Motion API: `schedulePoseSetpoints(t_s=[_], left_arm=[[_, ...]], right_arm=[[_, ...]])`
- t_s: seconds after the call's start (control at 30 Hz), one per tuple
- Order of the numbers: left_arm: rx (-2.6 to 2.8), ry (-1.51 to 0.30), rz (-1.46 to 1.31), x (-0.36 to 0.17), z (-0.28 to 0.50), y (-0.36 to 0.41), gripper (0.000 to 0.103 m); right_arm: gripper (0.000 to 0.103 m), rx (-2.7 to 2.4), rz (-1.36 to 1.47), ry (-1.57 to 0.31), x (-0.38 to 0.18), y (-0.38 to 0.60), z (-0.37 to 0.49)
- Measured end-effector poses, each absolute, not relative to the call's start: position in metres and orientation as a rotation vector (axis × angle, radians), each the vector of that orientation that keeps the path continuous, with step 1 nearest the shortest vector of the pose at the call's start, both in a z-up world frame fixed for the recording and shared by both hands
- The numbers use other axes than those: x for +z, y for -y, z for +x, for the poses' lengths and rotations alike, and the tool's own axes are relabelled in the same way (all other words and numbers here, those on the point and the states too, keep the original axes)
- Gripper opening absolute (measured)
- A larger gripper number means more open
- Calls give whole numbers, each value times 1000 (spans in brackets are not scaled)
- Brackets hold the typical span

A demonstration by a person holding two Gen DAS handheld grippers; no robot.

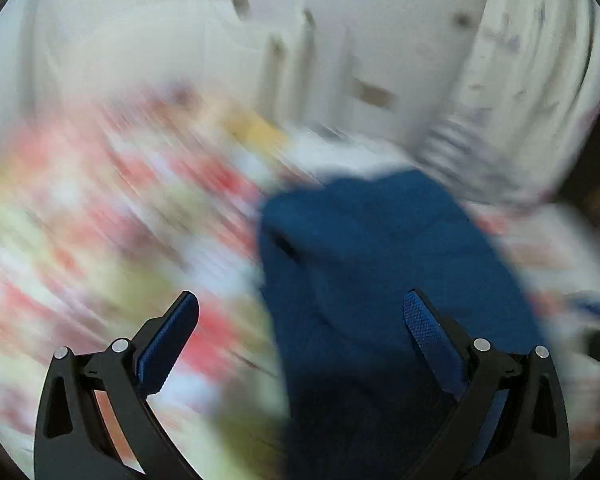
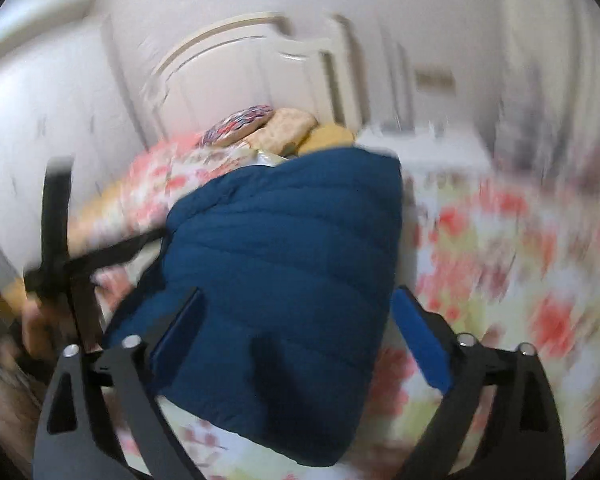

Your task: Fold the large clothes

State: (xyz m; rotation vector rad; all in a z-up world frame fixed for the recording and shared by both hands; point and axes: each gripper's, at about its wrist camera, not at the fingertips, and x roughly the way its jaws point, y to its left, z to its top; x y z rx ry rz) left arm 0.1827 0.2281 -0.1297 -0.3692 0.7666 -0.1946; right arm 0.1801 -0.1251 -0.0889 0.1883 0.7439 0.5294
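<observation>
A dark blue quilted jacket [image 2: 284,256] lies folded in a thick bundle on a floral bedsheet [image 2: 500,248]. It also shows in the left wrist view [image 1: 380,264]. My right gripper [image 2: 296,308] is open, with the jacket lying between and beyond its fingers; I cannot tell if they touch it. My left gripper [image 1: 300,316] is open too, its right finger [image 1: 424,328] over the jacket and its left finger over the sheet [image 1: 100,208]. The left gripper shows blurred at the left of the right wrist view [image 2: 56,240]. Both views are motion-blurred.
Pillows and a rolled cloth [image 2: 276,128] lie at the head of the bed against a white headboard [image 2: 236,64]. A white wall [image 1: 340,40] and pale curtain [image 1: 540,80] stand behind. A white bedside cabinet [image 2: 428,148] is at the right.
</observation>
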Motion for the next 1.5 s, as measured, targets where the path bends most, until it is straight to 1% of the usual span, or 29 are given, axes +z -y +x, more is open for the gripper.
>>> schedulePoseSetpoints(t_s=[0.03, 0.07, 0.17, 0.27, 0.33, 0.43, 0.47, 0.53, 0.57, 0.6, 0.63, 0.67, 0.7, 0.77, 0.83, 0.93, 1.0, 1.03, 1.1, 1.13, 1.2, 1.23, 1.3, 1.37, 1.4, 1.47, 1.5], left_arm=[[-238, -834, -483, -139, 186, -240, 98], [-226, -885, -530, -146, 187, -247, 98], [-295, -968, -626, -167, 193, -256, 99], [-430, -1053, -820, -195, 200, -255, 99], [-466, -1009, -824, -197, 199, -252, 99], [-488, -1013, -789, -194, 199, -237, 99], [-502, -1016, -779, -193, 200, -231, 99], [-528, -1015, -788, -191, 203, -221, 86], [-532, -992, -784, -189, 202, -217, 79], [-536, -963, -767, -186, 201, -212, 74], [-536, -944, -755, -183, 201, -208, 71], [-541, -918, -736, -178, 201, -202, 64], [-547, -885, -702, -170, 200, -191, 59], [-572, -849, -665, -161, 204, -168, 55], [-603, -826, -664, -157, 214, -146, 54], [-630, -808, -661, -161, 238, -109, 53], [-632, -800, -662, -169, 252, -85, 53], [-629, -797, -678, -173, 258, -82, 53], [-607, -793, -716, -177, 261, -76, 57], [-598, -795, -721, -177, 262, -76, 57], [-576, -799, -712, -178, 256, -83, 63], [-561, -803, -706, -179, 252, -95, 67], [-471, -786, -642, -164, 231, -106, 80], [-391, -709, -539, -137, 206, -111, 86], [-344, -654, -471, -117, 190, -109, 94], [-262, -531, -347, -78, 160, -100, 94], [-234, -475, -296, -62, 147, -95, 97]], right_arm=[[100, 551, 280, -811, -100, 136, 191], [100, 570, 336, -879, -113, 142, 200], [100, 667, 343, -991, -140, 134, 218], [101, 708, 424, -1003, -156, 133, 229], [101, 736, 459, -1006, -161, 135, 233], [101, 767, 492, -982, -167, 141, 232], [97, 772, 493, -954, -168, 143, 228], [78, 759, 478, -902, -166, 146, 221], [73, 748, 465, -871, -164, 149, 216], [66, 739, 458, -852, -163, 152, 214], [63, 726, 446, -827, -161, 155, 209], [61, 714, 436, -811, -158, 156, 207], [58, 690, 414, -782, -153, 160, 203], [56, 644, 389, -723, -142, 174, 197], [56, 602, 396, -688, -136, 195, 197], [56, 535, 400, -694, -138, 228, 203], [58, 510, 400, -687, -148, 246, 209], [61, 500, 409, -696, -154, 252, 212], [66, 499, 451, -727, -161, 259, 218], [70, 497, 456, -735, -161, 258, 218], [77, 468, 430, -745, -155, 256, 214], [78, 449, 416, -752, -150, 253, 212], [79, 392, 392, -746, -137, 250, 207], [83, 352, 355, -665, -117, 253, 186], [86, 338, 323, -613, -103, 254, 172], [90, 318, 251, -507, -70, 253, 142], [95, 311, 223, -466, -57, 252, 132]])
